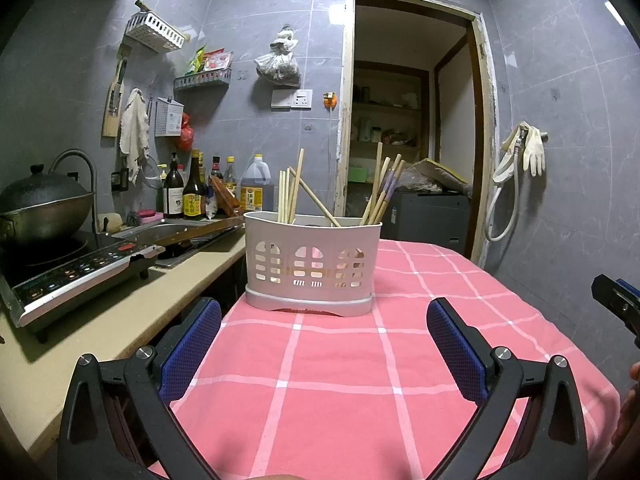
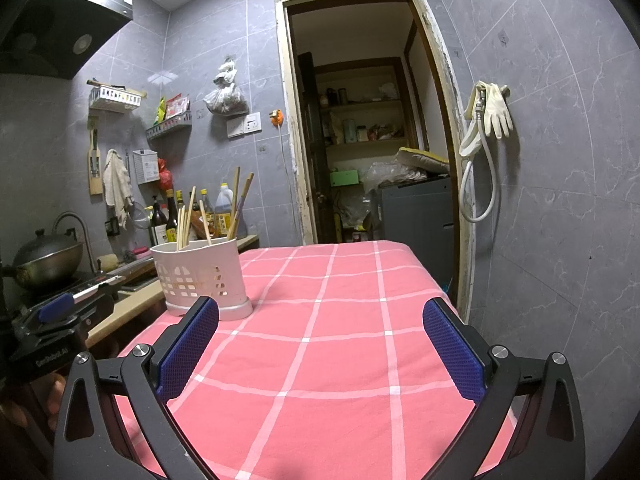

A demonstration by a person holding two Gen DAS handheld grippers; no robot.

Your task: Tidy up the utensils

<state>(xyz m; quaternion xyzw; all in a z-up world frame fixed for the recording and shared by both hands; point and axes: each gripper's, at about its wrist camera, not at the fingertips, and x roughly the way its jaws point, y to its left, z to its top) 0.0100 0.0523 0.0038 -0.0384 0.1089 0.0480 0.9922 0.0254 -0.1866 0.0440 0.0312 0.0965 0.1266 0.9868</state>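
Observation:
A white slotted utensil holder (image 1: 313,264) stands on the pink checked tablecloth (image 1: 340,360), with several wooden chopsticks (image 1: 290,192) upright in its left side and several more (image 1: 382,192) in its right side. My left gripper (image 1: 324,344) is open and empty, a short way in front of the holder. In the right wrist view the holder (image 2: 202,276) is at the left with chopsticks (image 2: 188,220) in it. My right gripper (image 2: 320,344) is open and empty over the cloth (image 2: 340,340), to the right of the holder. The right gripper also shows at the left wrist view's right edge (image 1: 618,304).
A counter (image 1: 100,320) runs along the left with an induction cooker (image 1: 76,276), a wok (image 1: 40,208), a sink (image 1: 176,232) and several bottles (image 1: 192,192). A doorway (image 1: 412,120) is behind the table. A hose and gloves (image 1: 520,160) hang on the right wall.

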